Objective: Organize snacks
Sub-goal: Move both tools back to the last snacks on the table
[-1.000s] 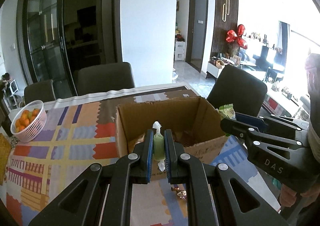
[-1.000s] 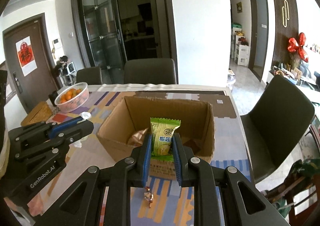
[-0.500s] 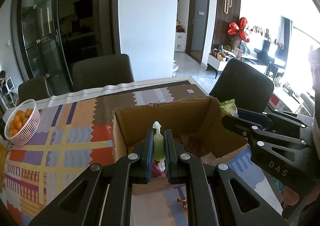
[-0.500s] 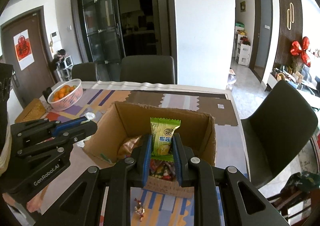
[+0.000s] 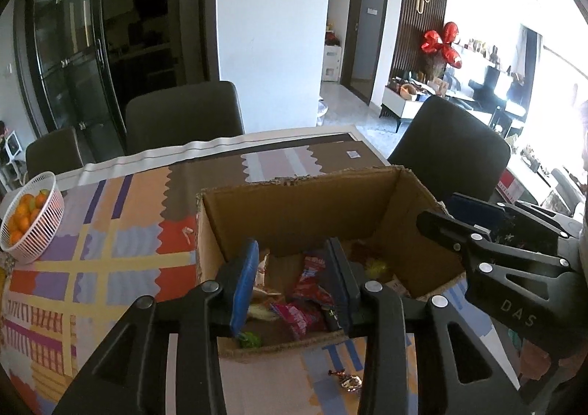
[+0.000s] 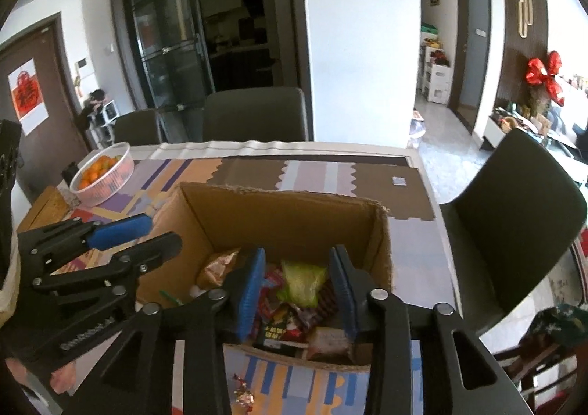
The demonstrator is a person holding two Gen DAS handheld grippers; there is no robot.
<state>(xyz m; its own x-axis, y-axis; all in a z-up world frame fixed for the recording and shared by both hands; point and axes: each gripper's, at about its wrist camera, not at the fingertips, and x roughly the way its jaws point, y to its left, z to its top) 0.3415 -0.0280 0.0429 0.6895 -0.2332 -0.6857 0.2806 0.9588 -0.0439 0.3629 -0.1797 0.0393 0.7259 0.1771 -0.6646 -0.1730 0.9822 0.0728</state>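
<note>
Colourful cloth [image 5: 110, 231] with stripes and squares covers the big table, and dark chairs [image 5: 183, 117] stand around it. Near the middle sits a brown cardboard box [image 5: 294, 216] with its top open. Both grippers hang over the near edge of the box, side by side.

From the left camera, the left gripper [image 5: 292, 279] has its two fingers spread wide apart, and they hold nothing. One finger has a blue pad [image 5: 244, 282]. Below them, down in the box, lie the snacks [image 5: 305, 290]: red packets, a white one and a little green one at the near wall. The right gripper [image 5: 452, 216] shows at the right side of this view, beside the box wall.

From the right camera, the right gripper [image 6: 297, 286] is wide open too and holds nothing. Between its blue pads [image 6: 251, 290] you can see a light green packet [image 6: 301, 279]. It looks a bit blurry. I cannot tell if it is lying on the pile or still in the air. Red and dark packets lie under it in the box.

A white basket of oranges [image 6: 103, 172] stands far off on the left part of the table. One small shiny candy [image 5: 347, 380] lies on the cloth just in front of the box, outside it.
</note>
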